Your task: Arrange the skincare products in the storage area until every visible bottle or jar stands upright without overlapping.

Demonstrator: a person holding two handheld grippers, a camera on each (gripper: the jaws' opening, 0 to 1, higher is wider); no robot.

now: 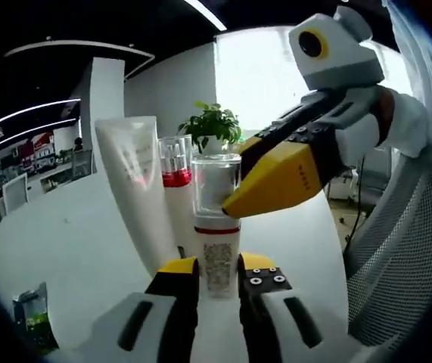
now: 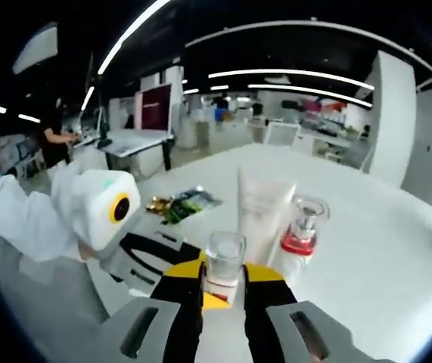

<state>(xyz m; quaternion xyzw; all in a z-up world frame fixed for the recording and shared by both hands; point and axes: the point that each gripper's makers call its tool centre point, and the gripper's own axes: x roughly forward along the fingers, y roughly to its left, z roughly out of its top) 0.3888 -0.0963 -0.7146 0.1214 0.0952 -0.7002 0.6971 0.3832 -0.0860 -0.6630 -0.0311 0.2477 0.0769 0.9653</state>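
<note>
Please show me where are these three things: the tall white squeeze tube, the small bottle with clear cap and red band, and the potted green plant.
Tall white squeeze tube [image 1: 136,189]: left gripper view, middle of its body.
Small bottle with clear cap and red band [image 1: 175,178]: left gripper view, on the red band.
Potted green plant [image 1: 212,123]: left gripper view, on the leaves.

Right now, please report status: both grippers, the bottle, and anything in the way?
Left gripper shut on clear-capped bottle, upright. Right gripper shut on its cap. White tube and red-banded bottle stand close beside.

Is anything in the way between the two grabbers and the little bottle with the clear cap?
No. The left gripper holds the white clear-capped bottle by its base, and the right gripper is at its cap.
</note>
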